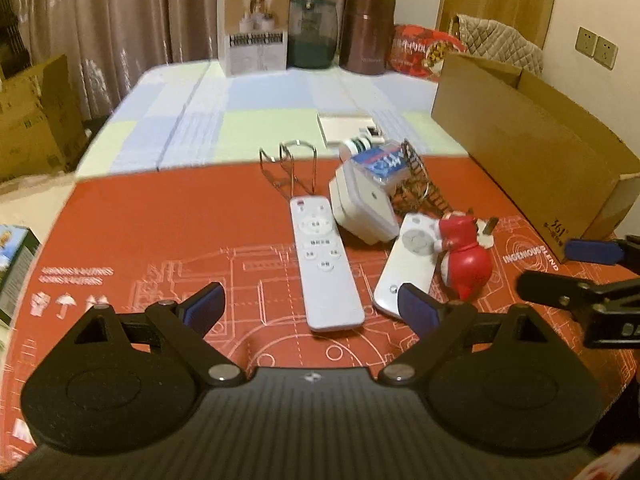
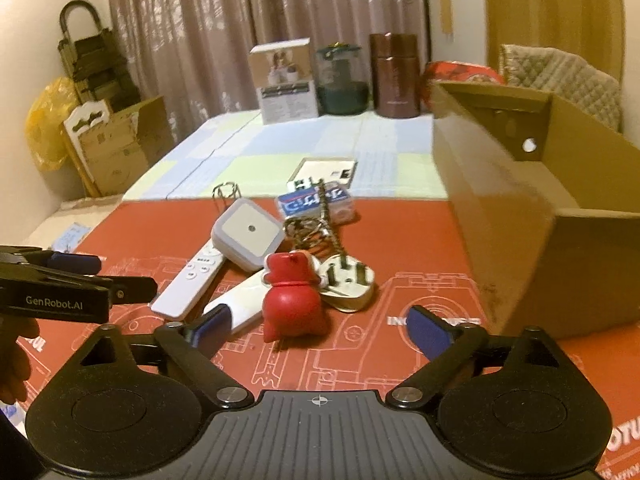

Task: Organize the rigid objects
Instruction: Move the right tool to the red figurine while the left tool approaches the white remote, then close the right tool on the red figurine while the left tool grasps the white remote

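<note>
A pile of small objects lies on the red mat (image 1: pixel 160 232). A long white remote (image 1: pixel 324 264) lies just ahead of my open, empty left gripper (image 1: pixel 316 308). A second white remote (image 1: pixel 408 264) lies to its right, beside a red figurine (image 1: pixel 466 260). A white square device (image 1: pixel 364 208), a blue-labelled clear case (image 1: pixel 380 162) and a wire rack (image 1: pixel 292 168) lie behind. In the right wrist view my open, empty right gripper (image 2: pixel 320 330) is just short of the red figurine (image 2: pixel 292 304), next to a white plug (image 2: pixel 348 280).
An open cardboard box (image 2: pixel 520 216) stands at the right on the mat; it also shows in the left wrist view (image 1: pixel 532 156). A white carton (image 1: pixel 256 30), a green jar (image 1: pixel 314 34) and a brown canister (image 1: pixel 366 32) stand at the back. A flat white box (image 1: pixel 346 128) lies mid-table.
</note>
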`<move>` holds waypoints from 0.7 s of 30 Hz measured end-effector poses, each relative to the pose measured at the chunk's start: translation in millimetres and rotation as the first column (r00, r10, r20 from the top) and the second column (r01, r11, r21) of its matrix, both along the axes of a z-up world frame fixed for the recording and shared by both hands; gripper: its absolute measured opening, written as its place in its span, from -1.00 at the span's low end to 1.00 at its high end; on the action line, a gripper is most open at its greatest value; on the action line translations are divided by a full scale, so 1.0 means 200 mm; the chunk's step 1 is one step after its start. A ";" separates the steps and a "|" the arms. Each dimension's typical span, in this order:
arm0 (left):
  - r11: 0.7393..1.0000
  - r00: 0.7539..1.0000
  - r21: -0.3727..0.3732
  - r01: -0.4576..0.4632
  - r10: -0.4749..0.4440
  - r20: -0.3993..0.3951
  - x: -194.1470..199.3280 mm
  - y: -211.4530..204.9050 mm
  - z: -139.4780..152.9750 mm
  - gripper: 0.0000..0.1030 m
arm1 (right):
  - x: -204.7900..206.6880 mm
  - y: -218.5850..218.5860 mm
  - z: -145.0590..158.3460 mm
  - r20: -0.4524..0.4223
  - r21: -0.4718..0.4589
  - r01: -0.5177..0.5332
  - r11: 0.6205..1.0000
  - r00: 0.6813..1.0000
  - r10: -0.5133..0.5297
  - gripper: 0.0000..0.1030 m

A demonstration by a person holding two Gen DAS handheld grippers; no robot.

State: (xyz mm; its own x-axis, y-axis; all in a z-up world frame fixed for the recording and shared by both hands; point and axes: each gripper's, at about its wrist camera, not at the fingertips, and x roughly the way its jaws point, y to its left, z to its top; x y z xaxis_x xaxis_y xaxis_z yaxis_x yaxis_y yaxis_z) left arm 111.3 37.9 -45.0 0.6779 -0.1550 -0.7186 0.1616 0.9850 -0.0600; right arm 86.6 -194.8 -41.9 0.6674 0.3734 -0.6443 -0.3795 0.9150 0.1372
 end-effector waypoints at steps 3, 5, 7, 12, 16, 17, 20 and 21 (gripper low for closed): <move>1.000 0.999 -0.005 0.007 -0.008 -0.035 0.05 0.00 -0.04 0.76 | 0.06 0.04 -0.05 -0.012 -0.011 -0.013 1.000 1.000 0.013 0.46; 1.000 0.998 -0.027 0.003 -0.004 -0.058 0.07 0.01 -0.06 0.76 | 0.09 0.07 -0.08 -0.022 -0.009 -0.028 1.000 0.999 0.027 0.33; 0.999 0.998 -0.033 -0.005 0.003 -0.071 0.09 0.02 -0.08 0.76 | 0.12 0.09 -0.11 -0.032 -0.011 -0.040 0.999 0.999 0.039 0.22; 1.000 0.999 0.027 0.010 -0.009 -0.051 0.11 -0.01 -0.10 0.76 | 0.18 0.12 -0.15 -0.043 -0.016 -0.054 0.998 0.998 0.053 0.02; 0.999 0.999 0.028 0.021 -0.020 -0.047 0.13 -0.03 -0.11 0.76 | 0.21 0.14 -0.18 -0.048 -0.028 -0.064 0.998 0.997 0.062 -0.04; 0.999 0.999 0.035 0.023 -0.022 -0.044 0.13 -0.03 -0.11 0.76 | 0.22 0.15 -0.19 -0.051 -0.031 -0.066 0.997 0.997 0.064 -0.05; 0.999 0.999 0.026 0.025 -0.024 -0.039 0.14 -0.03 -0.11 0.76 | 0.23 0.16 -0.21 -0.057 -0.035 -0.073 0.997 0.996 0.071 -0.10; 1.000 0.999 0.017 0.025 -0.024 -0.039 0.14 -0.03 -0.11 0.76 | 0.24 0.16 -0.21 -0.058 -0.035 -0.076 0.996 0.996 0.074 -0.15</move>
